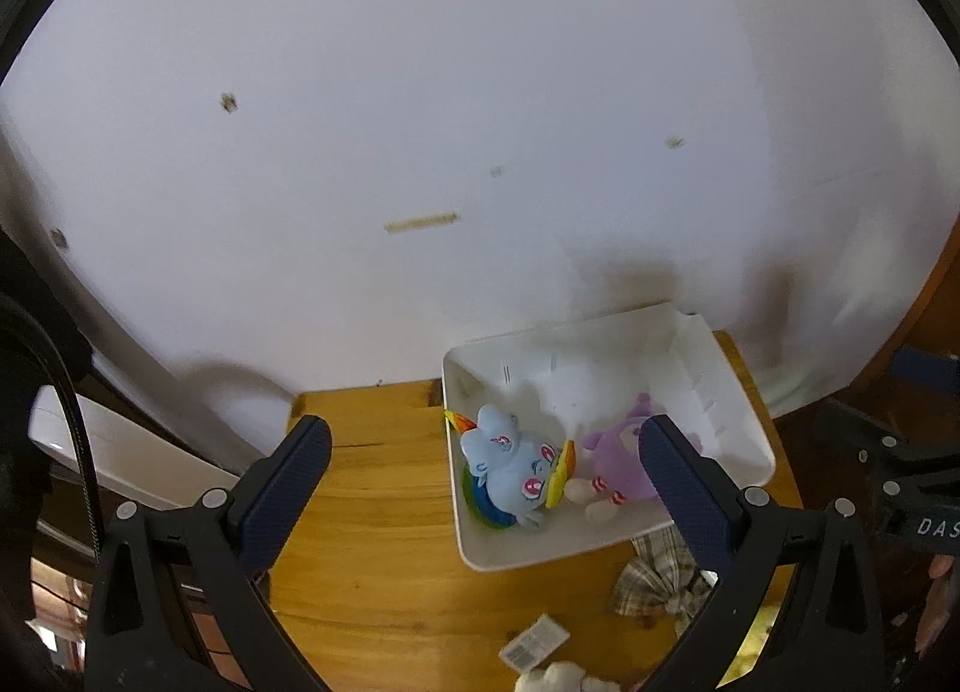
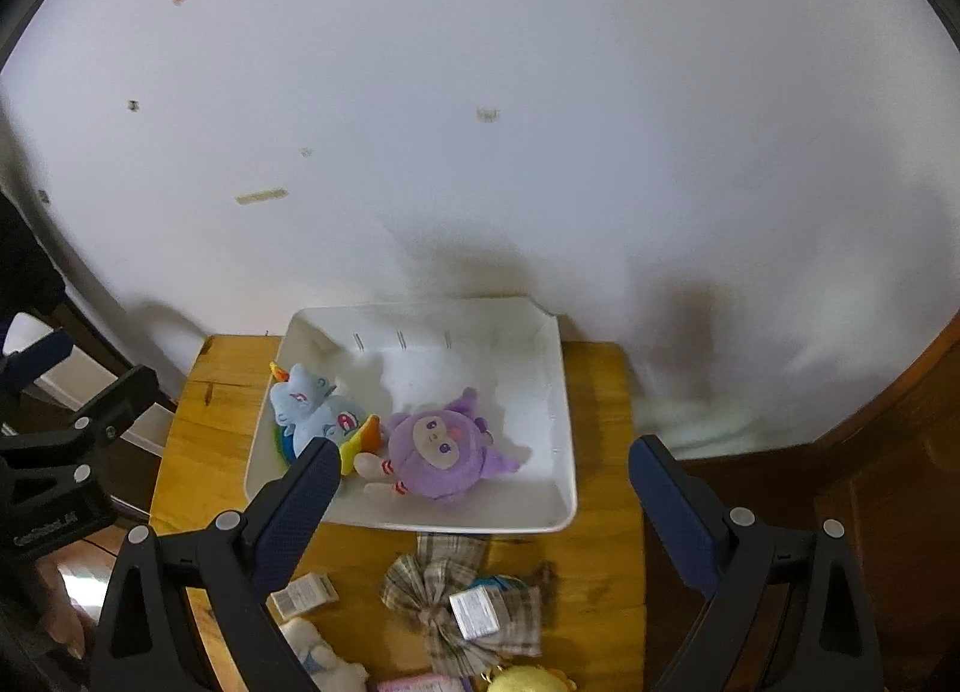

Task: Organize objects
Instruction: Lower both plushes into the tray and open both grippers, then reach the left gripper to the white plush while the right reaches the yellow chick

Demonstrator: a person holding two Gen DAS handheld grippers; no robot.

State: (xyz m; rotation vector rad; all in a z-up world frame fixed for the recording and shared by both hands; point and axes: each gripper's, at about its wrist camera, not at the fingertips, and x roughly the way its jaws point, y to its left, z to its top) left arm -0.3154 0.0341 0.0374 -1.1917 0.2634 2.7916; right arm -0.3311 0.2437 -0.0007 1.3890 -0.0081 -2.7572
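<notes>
A white bin (image 2: pixel 558 392) stands on a small wooden table (image 2: pixel 600 560) against a white wall. In it lie a blue unicorn plush (image 2: pixel 312 404) and a purple plush (image 2: pixel 444 446); both also show in the left wrist view, the unicorn (image 1: pixel 510 464) beside the purple one (image 1: pixel 618 452). In front of the bin lie a plaid bow (image 2: pixel 462 602), a white plush (image 2: pixel 318 662) and a yellow plush (image 2: pixel 528 680). My left gripper (image 1: pixel 486 470) is open and empty above the table. My right gripper (image 2: pixel 480 488) is open and empty above the bin's front edge.
White paper tags (image 2: pixel 303 596) lie near the bow. The left gripper (image 2: pixel 60 452) shows at the left edge of the right wrist view. The table (image 1: pixel 360 512) has a bare patch left of the bin (image 1: pixel 744 428). A white ledge (image 1: pixel 120 452) sits lower left.
</notes>
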